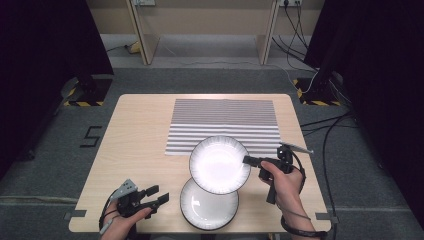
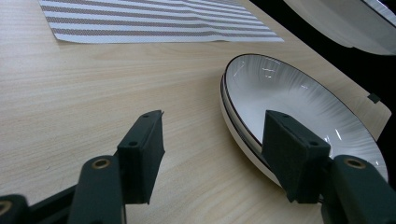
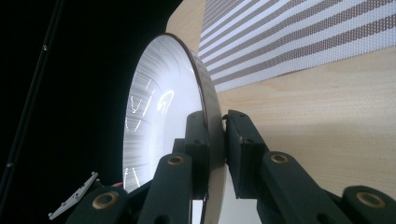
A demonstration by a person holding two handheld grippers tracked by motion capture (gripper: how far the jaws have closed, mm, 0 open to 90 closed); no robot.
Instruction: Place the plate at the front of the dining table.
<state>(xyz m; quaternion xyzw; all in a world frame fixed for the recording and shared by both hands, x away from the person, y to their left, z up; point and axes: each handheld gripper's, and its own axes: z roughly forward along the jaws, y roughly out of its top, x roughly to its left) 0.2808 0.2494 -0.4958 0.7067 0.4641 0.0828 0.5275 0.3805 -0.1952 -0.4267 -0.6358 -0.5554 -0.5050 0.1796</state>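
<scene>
A white ribbed plate with a dark rim point(image 1: 219, 164) hangs above the table, and my right gripper point(image 1: 248, 160) is shut on its right edge. In the right gripper view the jaws clamp that plate's point(image 3: 159, 121) rim, one pad on each face. A second white plate point(image 1: 209, 204) lies on the wooden table point(image 1: 135, 145) near the front edge, partly under the lifted one. My left gripper point(image 1: 159, 194) stands open just left of the lying plate, a little above the table. In the left gripper view its jaws are wide apart with nothing between them, and the lying plate point(image 2: 289, 102) is to the right.
A grey-and-white striped placemat point(image 1: 225, 122) lies flat across the far middle of the table. Black curtains hang at both sides, wooden furniture legs stand beyond the table, and cables run over the floor at the right.
</scene>
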